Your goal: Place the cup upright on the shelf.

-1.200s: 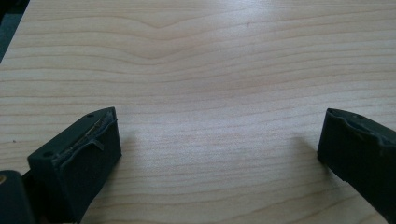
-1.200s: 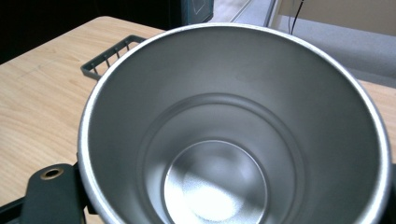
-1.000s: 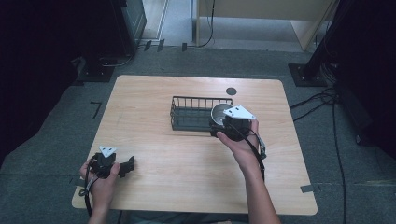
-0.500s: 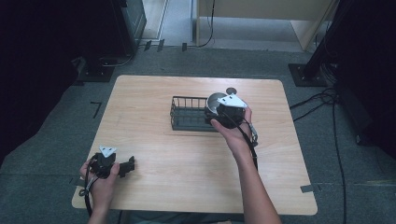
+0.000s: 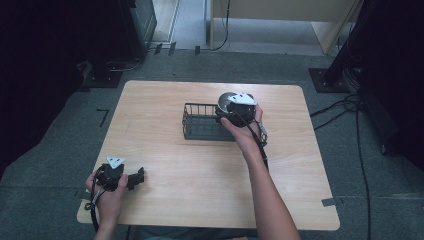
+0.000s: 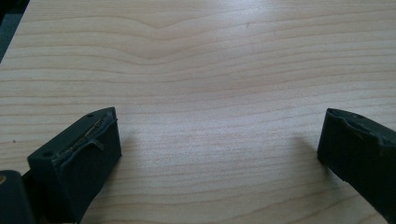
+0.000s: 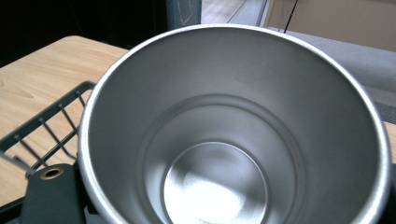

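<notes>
The high view shows a wooden counter (image 5: 200, 170) with a dark wire basket (image 5: 202, 122) standing a little past its middle, toward one o'clock. The right tool (image 5: 234, 111) sits at the basket's three o'clock end, held in the person's right hand (image 5: 245, 130), and a steel cup (image 5: 226, 101) shows just beyond it, at the tool's eleven o'clock, over the basket's far right corner. Whether the cup touches the basket cannot be told from here.

In the right gripper view the cup (image 7: 233, 130) is seen mouth-on, tipped so that its shiny round bottom faces the camera. Its rim runs close past the tool's body at seven o'clock, and the tool is pinching the cup at its wall. The basket's wire side (image 7: 42, 126) lies at nine o'clock of the cup, with the counter behind it.

The left tool (image 5: 131, 178) rests near the counter's corner at seven o'clock, held in the left hand (image 5: 107, 187) and pointing toward three o'clock, well apart from the basket. In the left gripper view its jaws stand spread wide, with bare wood between them.
</notes>
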Demonstrator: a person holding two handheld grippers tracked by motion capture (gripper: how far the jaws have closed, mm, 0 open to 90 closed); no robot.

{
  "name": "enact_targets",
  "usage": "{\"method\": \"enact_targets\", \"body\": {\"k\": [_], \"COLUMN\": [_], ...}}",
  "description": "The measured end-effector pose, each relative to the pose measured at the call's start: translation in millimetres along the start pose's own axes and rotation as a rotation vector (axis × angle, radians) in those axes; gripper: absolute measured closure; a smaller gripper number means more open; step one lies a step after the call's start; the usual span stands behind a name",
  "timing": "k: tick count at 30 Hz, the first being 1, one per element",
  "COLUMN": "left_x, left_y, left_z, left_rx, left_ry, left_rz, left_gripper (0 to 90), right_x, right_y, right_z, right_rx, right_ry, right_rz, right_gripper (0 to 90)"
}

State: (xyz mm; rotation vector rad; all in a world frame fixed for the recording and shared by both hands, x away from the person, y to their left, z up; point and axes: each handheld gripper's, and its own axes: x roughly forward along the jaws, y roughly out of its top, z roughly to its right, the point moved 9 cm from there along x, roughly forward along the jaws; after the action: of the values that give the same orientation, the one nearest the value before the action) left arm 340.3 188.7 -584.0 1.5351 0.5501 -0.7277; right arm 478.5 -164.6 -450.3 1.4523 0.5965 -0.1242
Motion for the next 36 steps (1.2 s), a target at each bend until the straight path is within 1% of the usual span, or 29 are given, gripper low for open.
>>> {"method": "enact_targets", "body": {"k": [1, 2, 3, 7, 11, 12, 14, 15, 16, 18, 21, 23, 24, 25, 26, 28, 30, 32, 34, 36], "left_x": [0.0, 0.0, 0.0, 0.0, 0.0, 0.0, 0.0, 0.0, 0.0, 0.0, 0.0, 0.0, 0.0, 0.0, 0.0, 0.0, 0.0, 0.0, 0.0, 0.0], "left_y": [0.0, 0.0, 0.0, 0.0, 0.0, 0.0, 0.0, 0.0, 0.0, 0.0, 0.0, 0.0, 0.0, 0.0, 0.0, 0.0, 0.0, 0.0, 0.0, 0.0], "left_z": [0.0, 0.0, 0.0, 0.0, 0.0, 0.0, 0.0, 0.0, 0.0, 0.0, 0.0, 0.0, 0.0, 0.0, 0.0, 0.0, 0.0, 0.0, 0.0, 0.0], "left_rx": [0.0, 0.0, 0.0, 0.0, 0.0, 0.0, 0.0, 0.0, 0.0, 0.0, 0.0, 0.0, 0.0, 0.0, 0.0, 0.0, 0.0, 0.0, 0.0, 0.0], "left_ry": [0.0, 0.0, 0.0, 0.0, 0.0, 0.0, 0.0, 0.0, 0.0, 0.0, 0.0, 0.0, 0.0, 0.0, 0.0, 0.0, 0.0, 0.0, 0.0, 0.0], "left_rz": [0.0, 0.0, 0.0, 0.0, 0.0, 0.0, 0.0, 0.0, 0.0, 0.0, 0.0, 0.0, 0.0, 0.0, 0.0, 0.0, 0.0, 0.0, 0.0, 0.0], "left_gripper": [0.0, 0.0, 0.0, 0.0, 0.0, 0.0, 0.0, 0.0, 0.0, 0.0, 0.0, 0.0, 0.0, 0.0, 0.0, 0.0, 0.0, 0.0, 0.0, 0.0], "right_x": [0.0, 5.3, 5.3, 18.1, 26.0, 26.0, 29.5, 31.9, 31.9, 33.9, 34.9, 35.6, 35.6, 36.6, 37.1, 37.4, 37.8, 37.7, 36.1, 35.0], "right_y": [0.0, -2.5, -2.5, -12.9, -21.4, -21.4, -25.8, -28.8, -28.8, -32.4, -33.6, -34.5, -34.5, -35.3, -35.8, -35.4, -35.2, -34.3, -32.5, -31.3], "right_z": [0.0, -0.6, -0.6, -2.8, -5.2, -5.2, -5.8, -6.4, -6.4, -7.3, -7.6, -7.8, -7.8, -8.2, -8.9, -10.2, -9.9, -9.4, -9.8, -10.1], "right_rx": [0.0, 0.009, 0.009, 0.018, 0.032, 0.032, 0.04, 0.05, 0.05, 0.053, 0.037, 0.03, 0.03, 0.025, 0.018, 0.013, 0.014, 0.023, 0.034, 0.034], "right_ry": [0.0, 0.005, 0.005, 0.005, 0.012, 0.012, 0.013, 0.013, 0.013, 0.011, 0.011, 0.015, 0.015, 0.017, 0.022, 0.027, 0.029, 0.03, 0.038, 0.043], "right_rz": [0.0, -0.01, -0.01, -0.051, -0.088, -0.088, -0.115, -0.137, -0.137, -0.169, -0.178, -0.205, -0.205, -0.228, -0.238, -0.252, -0.263, -0.264, -0.26, -0.254], "right_gripper": [17.8, 17.8, 17.8, 17.8, 17.7, 17.7, 17.7, 17.6, 17.6, 17.5, 17.5, 17.3, 17.3, 16.4, 16.1, 16.1, 14.0, 9.6, 0.9, 0.0]}}
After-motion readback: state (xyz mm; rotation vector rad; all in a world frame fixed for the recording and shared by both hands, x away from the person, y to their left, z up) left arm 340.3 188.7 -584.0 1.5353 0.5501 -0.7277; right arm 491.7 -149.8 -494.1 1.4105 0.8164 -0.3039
